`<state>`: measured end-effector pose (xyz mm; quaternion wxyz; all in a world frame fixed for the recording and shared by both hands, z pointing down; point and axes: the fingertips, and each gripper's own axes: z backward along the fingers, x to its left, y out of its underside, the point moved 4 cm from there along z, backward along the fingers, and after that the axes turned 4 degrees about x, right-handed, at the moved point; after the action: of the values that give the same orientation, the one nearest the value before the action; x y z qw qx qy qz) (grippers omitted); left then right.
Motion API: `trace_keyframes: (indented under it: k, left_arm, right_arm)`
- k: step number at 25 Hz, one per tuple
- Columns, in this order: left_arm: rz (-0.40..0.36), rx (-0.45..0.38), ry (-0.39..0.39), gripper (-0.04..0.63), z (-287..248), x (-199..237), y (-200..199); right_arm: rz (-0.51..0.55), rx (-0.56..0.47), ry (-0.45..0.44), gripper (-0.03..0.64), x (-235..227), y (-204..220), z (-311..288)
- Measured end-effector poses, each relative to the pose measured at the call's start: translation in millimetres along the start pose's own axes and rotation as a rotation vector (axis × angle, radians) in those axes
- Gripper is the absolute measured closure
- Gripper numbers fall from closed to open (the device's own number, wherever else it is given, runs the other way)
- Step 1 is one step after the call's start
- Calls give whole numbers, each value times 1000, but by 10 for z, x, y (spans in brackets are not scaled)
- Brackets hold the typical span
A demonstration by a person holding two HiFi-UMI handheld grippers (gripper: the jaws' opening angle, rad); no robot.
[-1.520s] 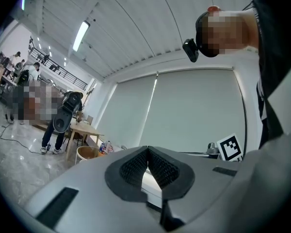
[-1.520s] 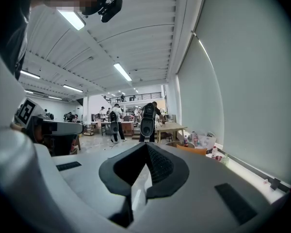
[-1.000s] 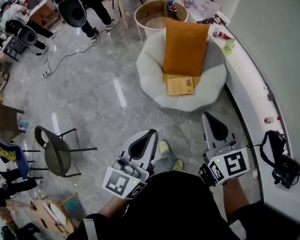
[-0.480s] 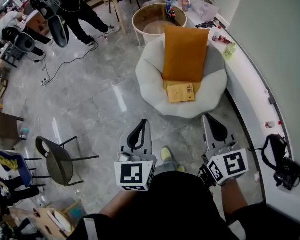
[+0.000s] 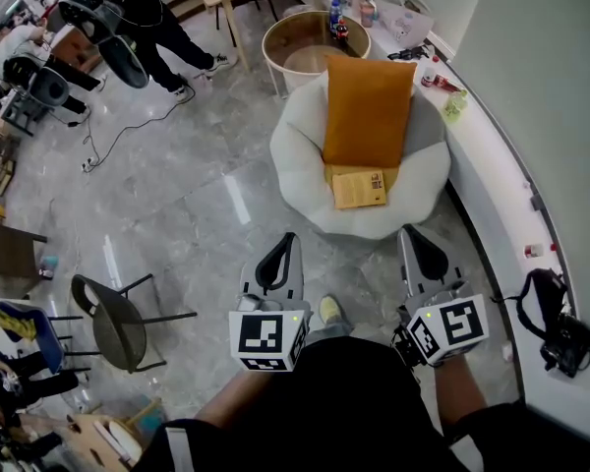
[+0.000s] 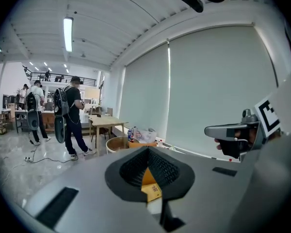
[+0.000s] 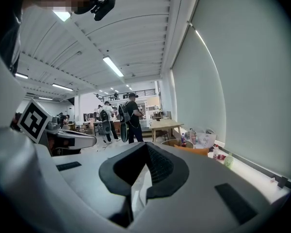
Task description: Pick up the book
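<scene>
A thin yellow book [image 5: 359, 189] lies flat on the front of a white beanbag seat [image 5: 300, 155], just below an upright orange cushion [image 5: 367, 111]. Both grippers hang over the grey floor short of the seat, pointing toward it and apart from the book. My left gripper [image 5: 291, 236] is shut with nothing held; in the left gripper view [image 6: 148, 149] the book [image 6: 152, 191] shows through the gap between its pads. My right gripper [image 5: 405, 229] is also shut and holds nothing [image 7: 146, 144].
A round wooden tub table [image 5: 315, 37] with bottles stands behind the seat. A white ledge [image 5: 492, 165] runs along the right wall, with a black headset [image 5: 551, 323] on it. A dark chair [image 5: 113, 308] stands at the left. People stand at the far left.
My left gripper has swung from a tilt to point straight at the seat, its marker cube now facing up. The right gripper has hardly shifted. The seat sits slightly nearer.
</scene>
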<state>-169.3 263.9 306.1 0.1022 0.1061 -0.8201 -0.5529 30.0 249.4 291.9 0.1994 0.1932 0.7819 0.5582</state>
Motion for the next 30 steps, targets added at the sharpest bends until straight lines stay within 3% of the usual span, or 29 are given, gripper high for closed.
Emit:
trace_keyframes:
  k: [8,13,30]
  left_arm:
    - [4,3,28,586,-29,42,35]
    - [-55,-8,27,586,4,15,12]
    - [-31,-13,15,586,97,51,24]
  right_arm:
    - [16,5,-5,606,31,7,-64]
    - [27,8,-8,605,52,36,-43]
    - [40,-4,-12,604,148,-90,-43]
